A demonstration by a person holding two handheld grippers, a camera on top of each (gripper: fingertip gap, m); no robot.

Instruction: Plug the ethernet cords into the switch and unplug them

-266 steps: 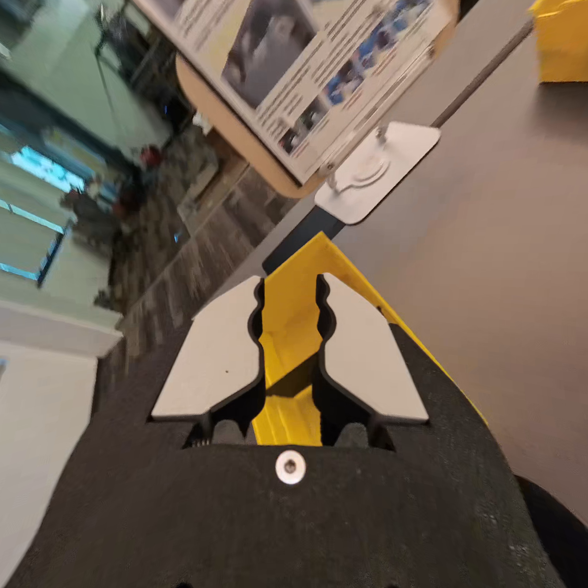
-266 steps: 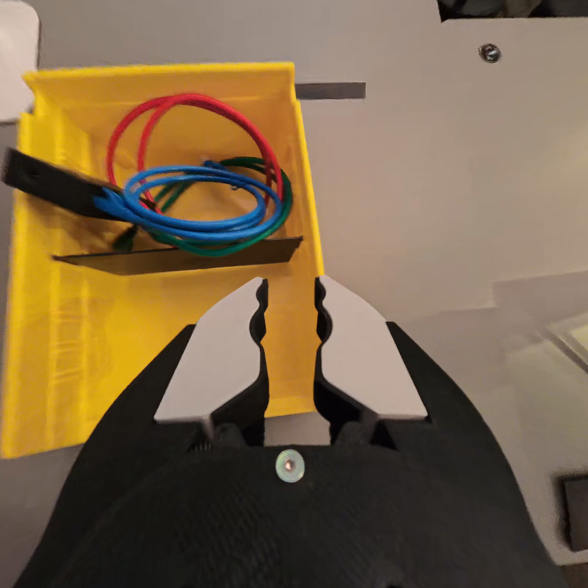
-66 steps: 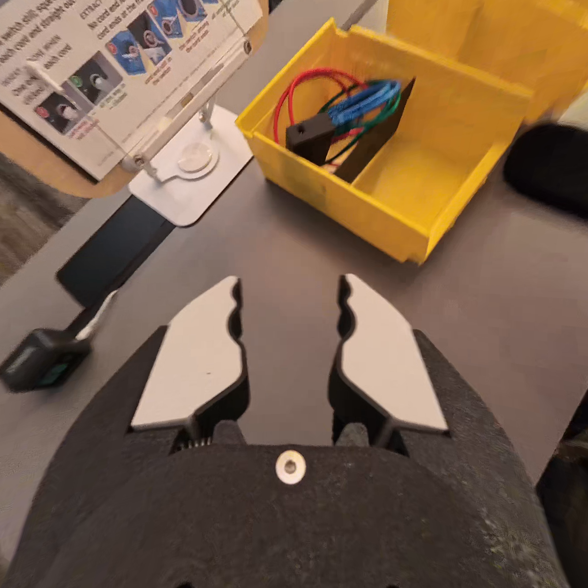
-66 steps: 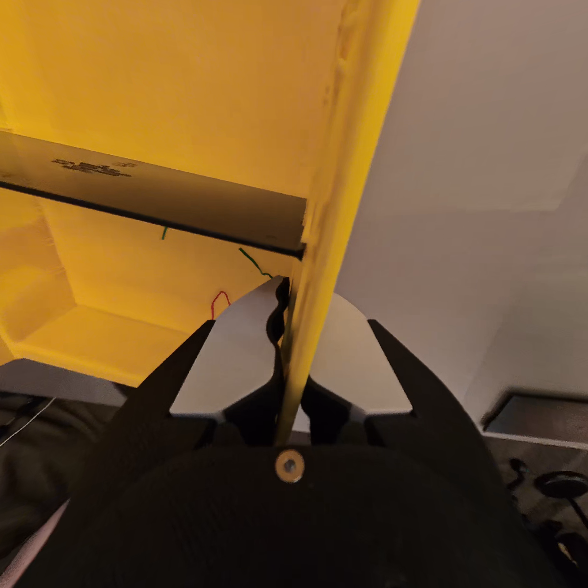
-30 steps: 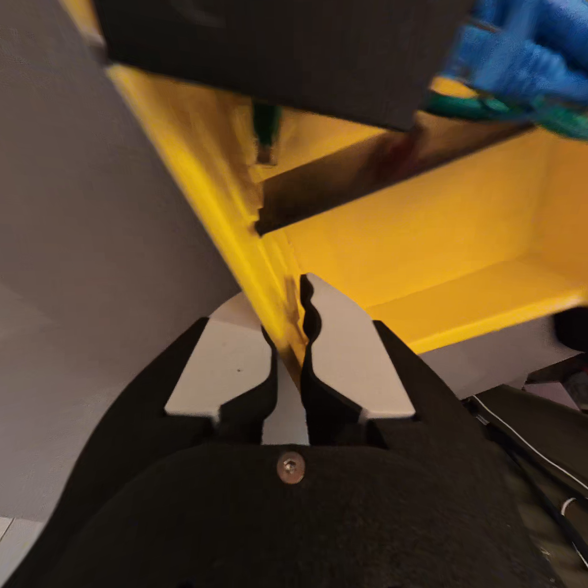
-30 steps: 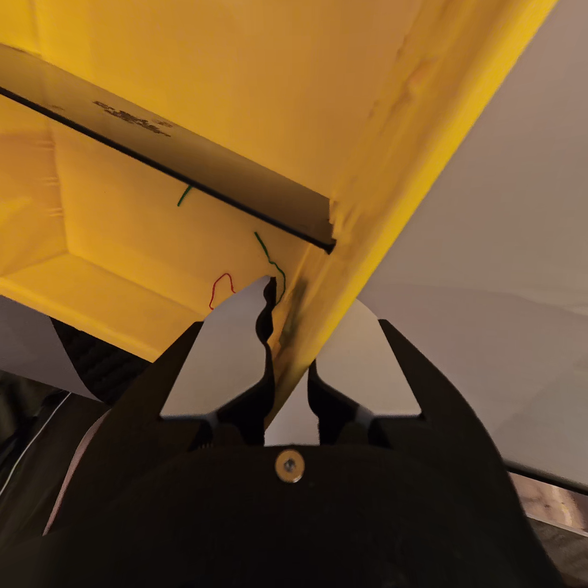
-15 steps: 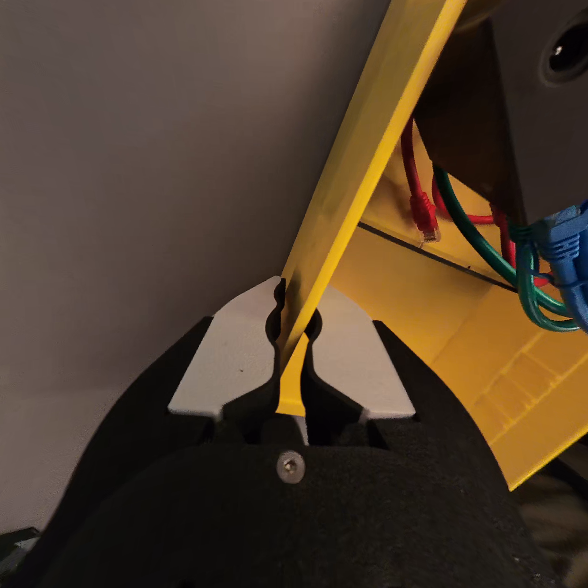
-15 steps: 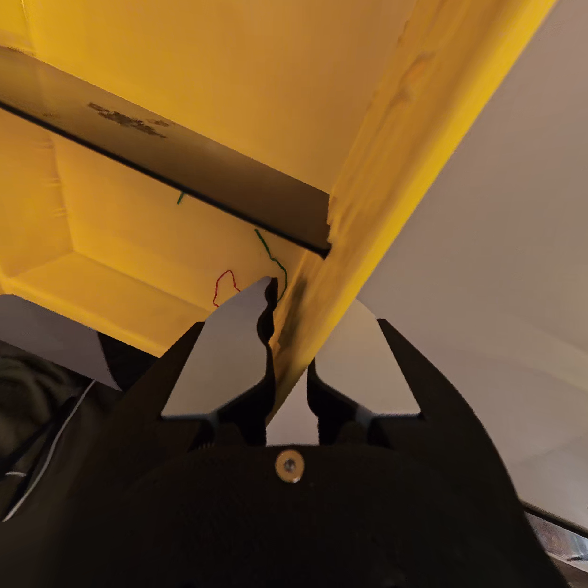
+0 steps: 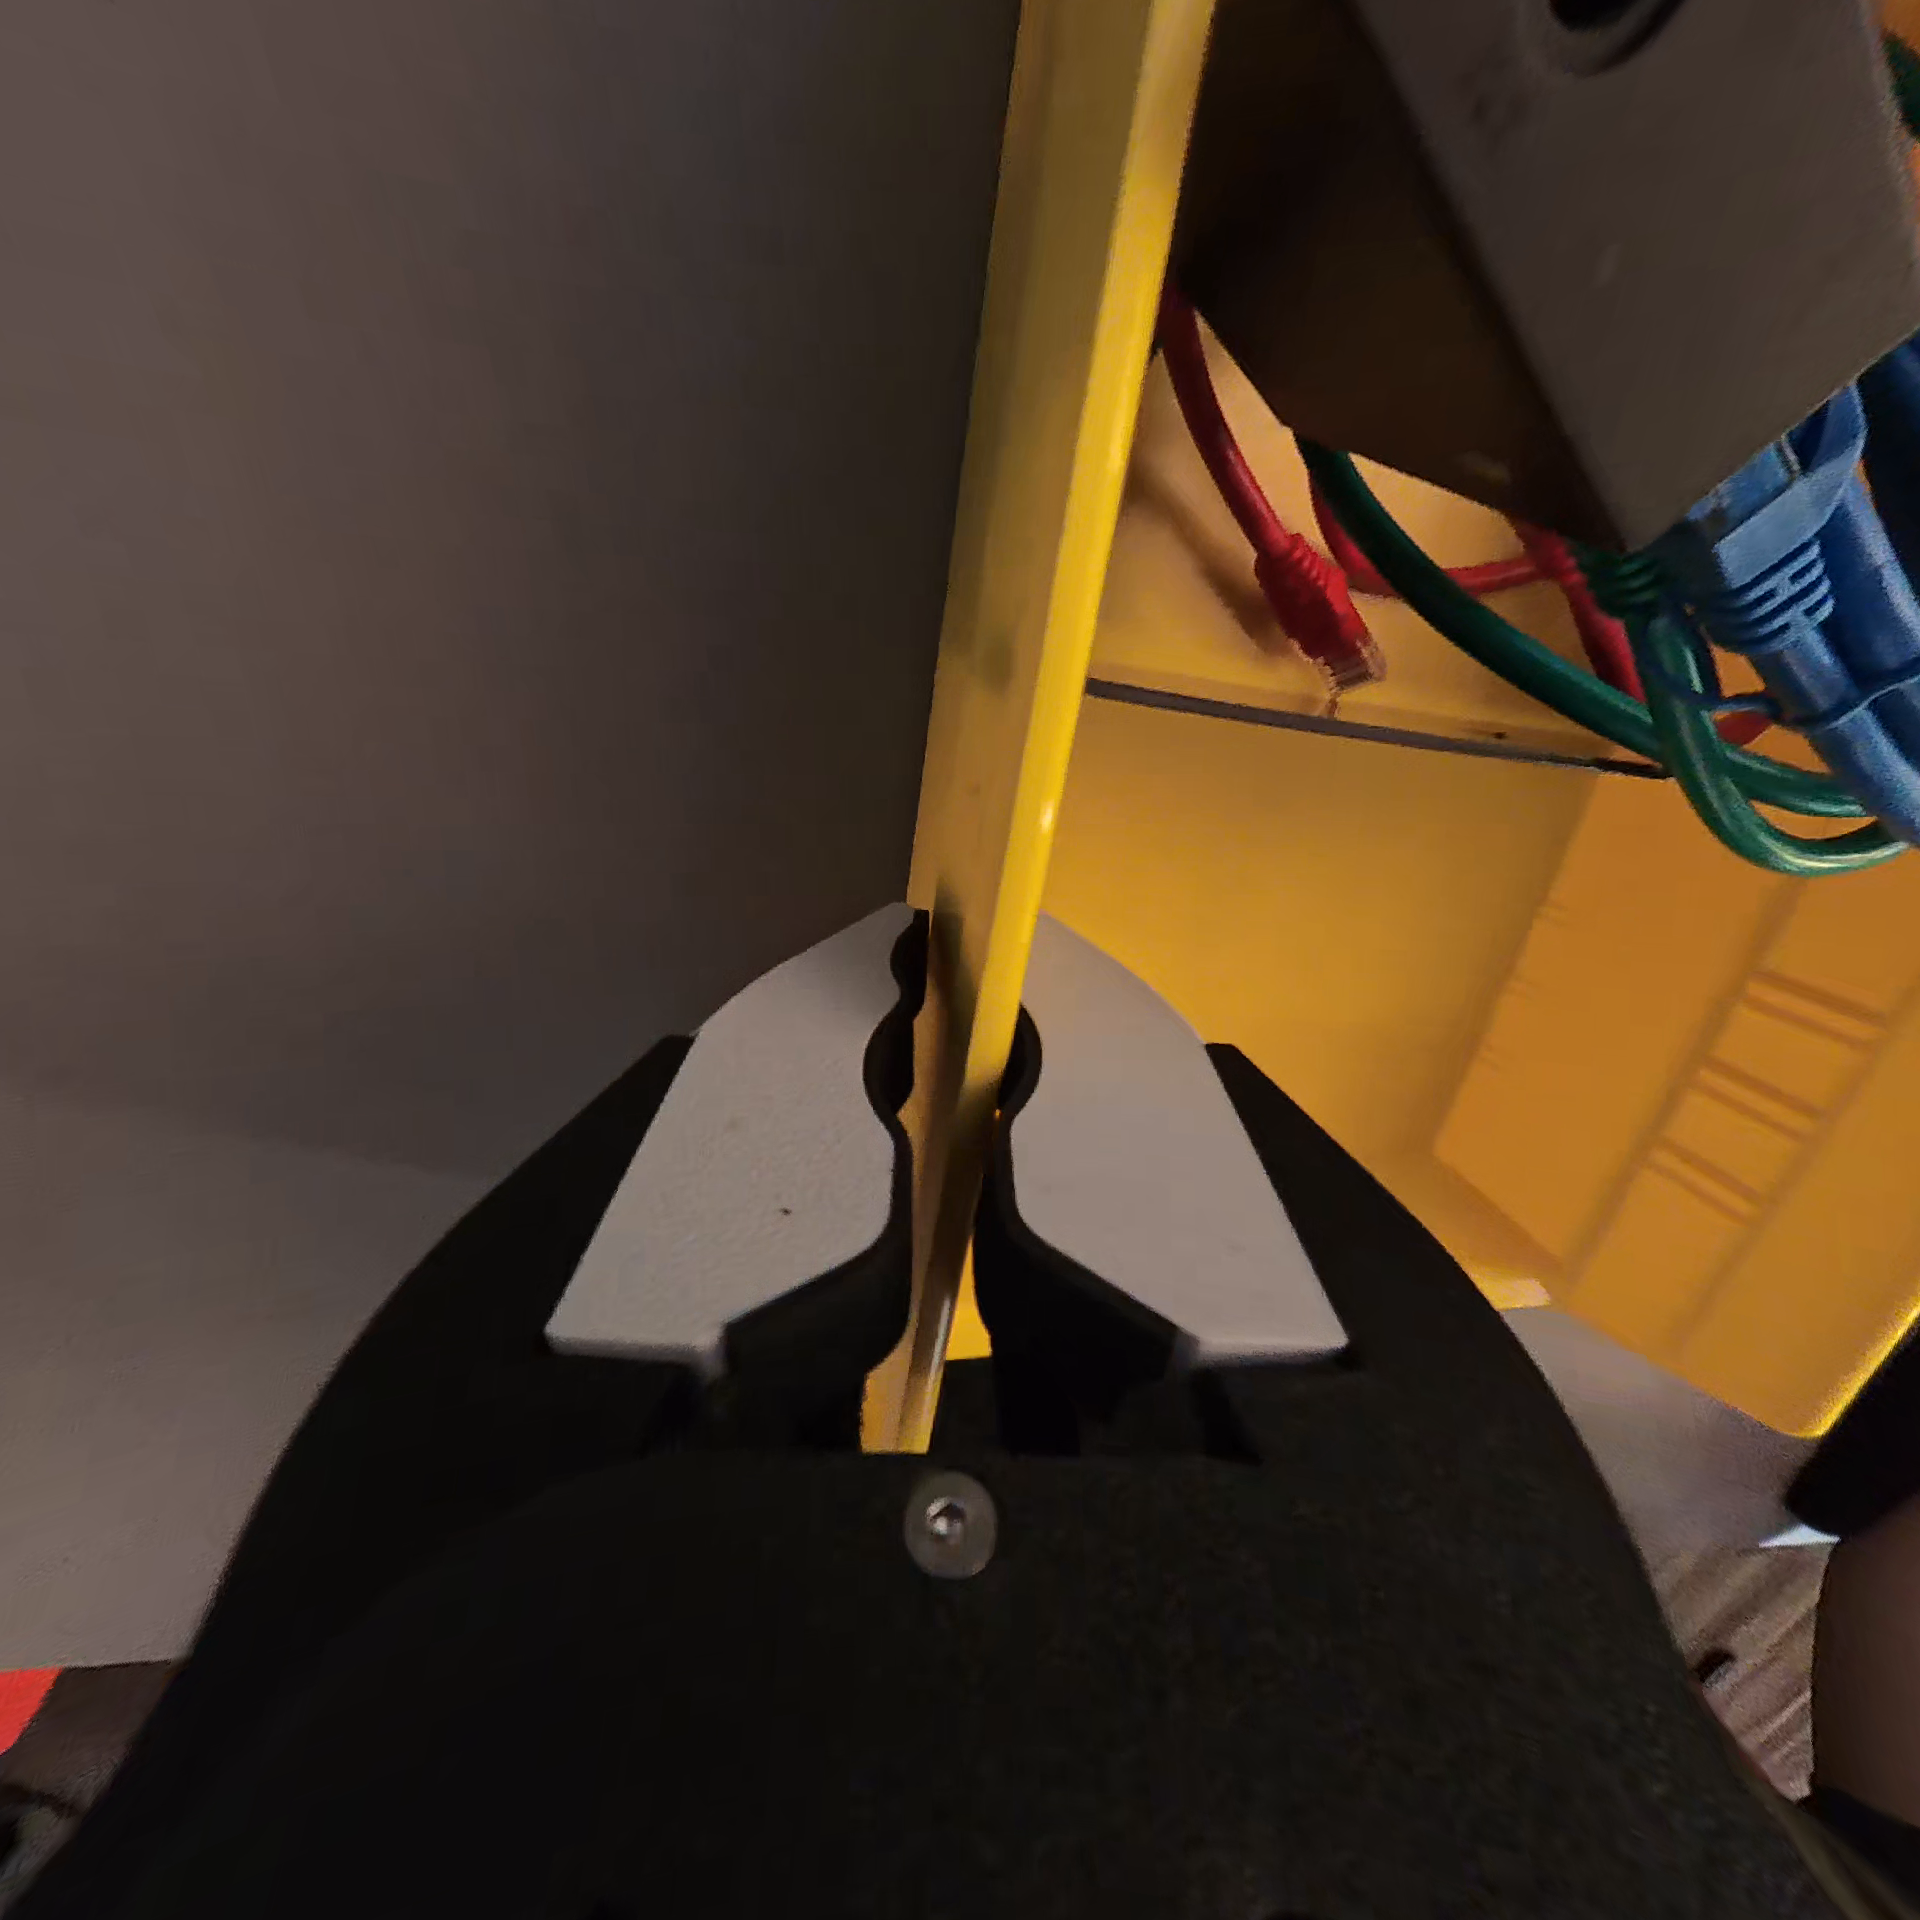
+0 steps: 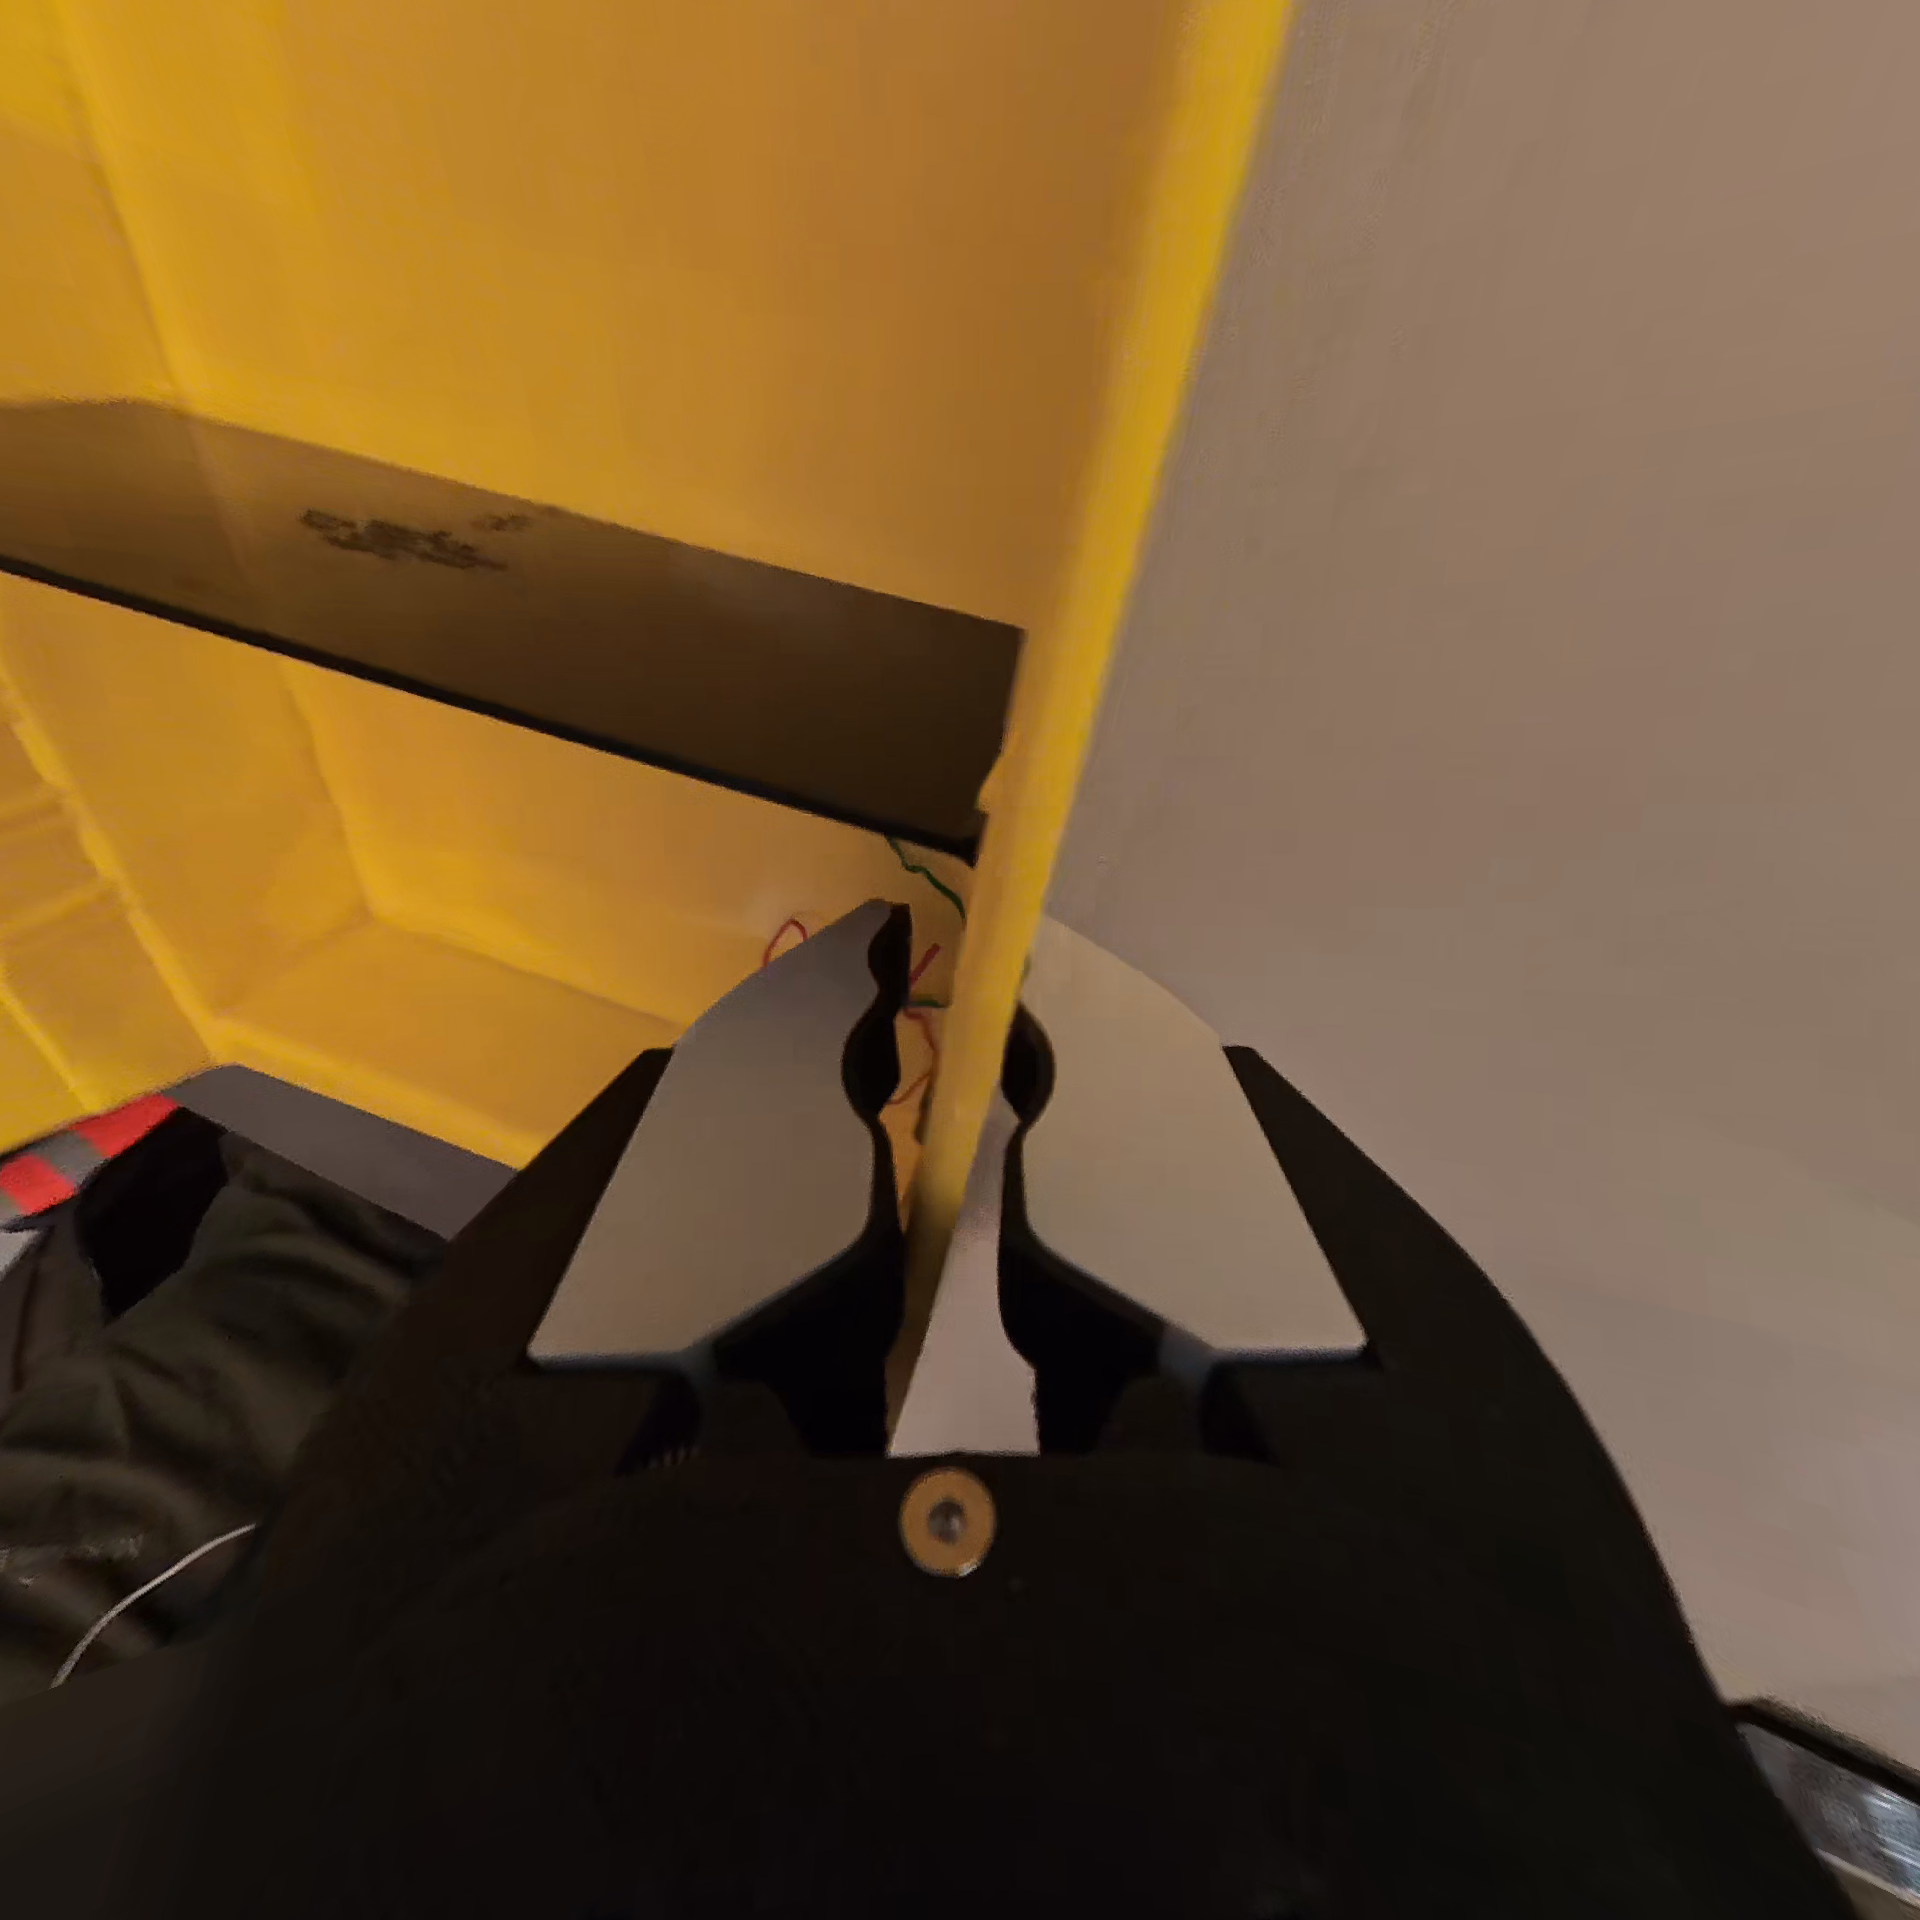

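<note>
Gripping the thin wall of a yellow bin (image 9: 1049, 540), the left gripper (image 9: 961, 997) has both fingers pressed onto the plastic, which rises toward 12 o'clock and blocks the middle of the left wrist view.
- Grey switch (image 9: 1538, 208) — at 1 o'clock, inside the bin, tilted, its underside toward the camera.
- Red ethernet cord (image 9: 1304, 597) — loose plug hanging free just below the switch, at 2 o'clock.
- Green cords (image 9: 1507, 644) and blue cords (image 9: 1808, 623) — bundled together at 3 o'clock, partly cut off by the frame edge; whether they are plugged in cannot be told.
- Dark divider (image 9: 1351, 722) — thin strip crossing the bin below the red plug.
- Grey wall (image 9: 468, 468) — fills 9 to 11 o'clock.

Right wrist view:
- Right gripper (image 10: 961, 997) — clamped on the opposite bin wall (image 10: 1143, 520), one finger on each side.
- Dark divider panel (image 10: 520, 634) — spans 9 to 12 o'clock inside the bin.
- Thin red and green wire scraps (image 10: 920, 997) — just beyond the inner fingertip, half hidden by it.
- Dark fabric (image 10: 156, 1351) — at 8 o'clock, below the bin.
</note>
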